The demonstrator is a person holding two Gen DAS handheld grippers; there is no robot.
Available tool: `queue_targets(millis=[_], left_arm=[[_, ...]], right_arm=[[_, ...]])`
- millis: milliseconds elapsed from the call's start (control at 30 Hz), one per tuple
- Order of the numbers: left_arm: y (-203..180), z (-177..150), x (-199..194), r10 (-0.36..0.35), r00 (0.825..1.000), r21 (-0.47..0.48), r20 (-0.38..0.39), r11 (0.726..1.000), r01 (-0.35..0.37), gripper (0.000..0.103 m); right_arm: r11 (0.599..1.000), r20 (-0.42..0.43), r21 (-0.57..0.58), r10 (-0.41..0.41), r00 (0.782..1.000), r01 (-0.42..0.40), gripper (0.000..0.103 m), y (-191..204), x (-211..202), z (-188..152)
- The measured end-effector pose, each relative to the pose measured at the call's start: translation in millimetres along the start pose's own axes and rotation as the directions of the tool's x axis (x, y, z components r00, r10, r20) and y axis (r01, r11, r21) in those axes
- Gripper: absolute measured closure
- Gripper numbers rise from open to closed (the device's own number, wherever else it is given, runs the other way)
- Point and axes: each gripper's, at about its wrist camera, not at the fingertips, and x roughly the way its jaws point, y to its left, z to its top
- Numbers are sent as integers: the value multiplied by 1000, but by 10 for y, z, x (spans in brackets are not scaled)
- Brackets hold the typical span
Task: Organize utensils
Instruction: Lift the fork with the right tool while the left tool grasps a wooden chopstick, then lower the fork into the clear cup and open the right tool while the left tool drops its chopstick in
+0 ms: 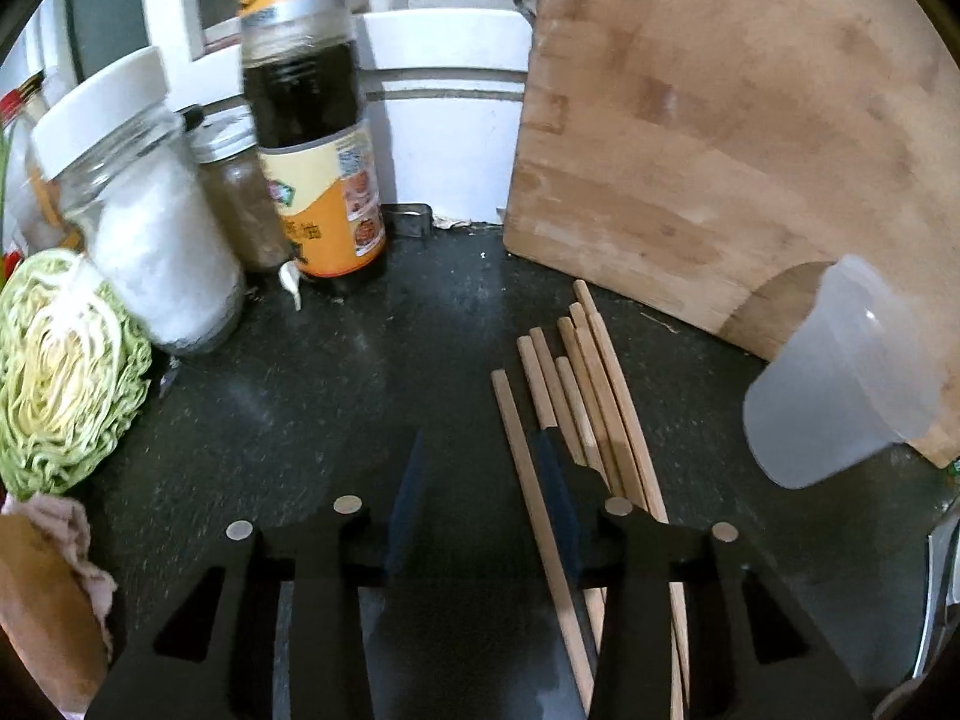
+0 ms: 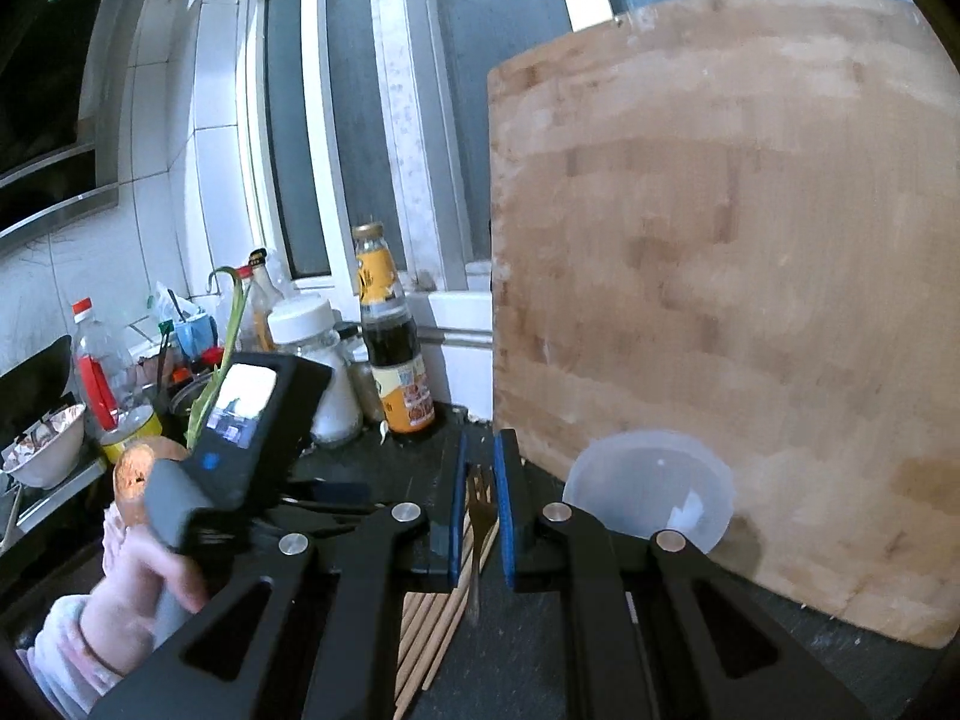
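Left wrist view: left gripper [image 1: 480,474] jaws apart, one chopstick [image 1: 543,540] between pads, untouched; chopsticks [image 1: 591,396] run lengthwise ahead, mostly right of it.

Right wrist view: right gripper [image 2: 480,501] clamped on fork [image 2: 478,516] (tines forward); plastic cup [image 2: 651,489] just right-ahead, nearer this hand.

you have a bundle of plain wooden chopsticks [image 1: 576,396] lying flat on the dark counter, roughly parallel and fanned a little at their far ends, just in front of the foot of the leaning board. one stick [image 1: 528,480] lies slightly apart on the left of the bundle, and beside them to the right a translucent plastic cup [image 1: 840,384] stands against the board, mouth open. a dark metal fork [image 2: 478,516] points tines-forward above the chopsticks, its handle running back toward you.
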Motion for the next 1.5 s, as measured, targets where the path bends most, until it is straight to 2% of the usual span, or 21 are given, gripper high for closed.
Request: queue_targets(millis=[200, 367, 500, 600, 700, 800, 900, 1000, 1100, 1200, 1300, 1367, 1433, 1500], left_arm=[[-77, 20, 267, -7, 997, 15, -71, 1000, 8, 73], [-118, 3, 353, 13, 997, 33, -71, 999, -10, 83], [-120, 27, 381, 4, 997, 34, -74, 999, -2, 84], [-81, 34, 360, 8, 997, 31, -77, 1000, -5, 96], [-21, 59, 131, -75, 997, -11, -19, 997, 74, 97], [-66, 82, -386, -85, 988, 15, 132, 996, 83, 97], [-172, 153, -920, -121, 960, 62, 254, 992, 109, 97], [-327, 263, -1480, -161, 913, 110, 375, 986, 128, 97], [-466, 393, -1922, -197, 857, 144, 477, 979, 144, 97], [-551, 543, -2239, -247, 804, 165, 541, 969, 186, 97], [-513, 622, -2435, -316, 716, 143, 623, 945, 293, 97], [-568, 668, -2439, -324, 682, 143, 656, 940, 309, 97], [-598, 727, -2334, -339, 665, 154, 665, 934, 322, 97], [-640, 786, -2121, -349, 678, 148, 647, 930, 336, 97]], right_arm=[[999, 55, 12, -41, 998, 40, 92, -107, -133, 399], [995, 98, 43, -92, 991, 88, 92, -259, -218, 667], [990, 110, 71, -131, 985, 124, 92, -420, -226, 746], [986, 108, 95, -147, 983, 137, 92, -531, -220, 719], [982, 104, 114, -162, 981, 150, 92, -634, -193, 664], [979, 97, 130, -170, 981, 157, 92, -721, -156, 624], [977, 87, 142, -171, 981, 157, 92, -785, -128, 587], [977, 84, 138, -172, 982, 159, 92, -788, -105, 556], [979, 88, 138, -165, 982, 152, 92, -801, -129, 543], [978, 94, 141, -166, 982, 152, 92, -828, -164, 529], [975, 86, 149, -176, 981, 162, 92, -873, -163, 515], [975, 77, 158, -170, 982, 156, 92, -913, -151, 510], [974, 59, 170, -161, 985, 149, 92, -943, -108, 501], [974, 33, 170, -155, 987, 148, 92, -944, -45, 491]])
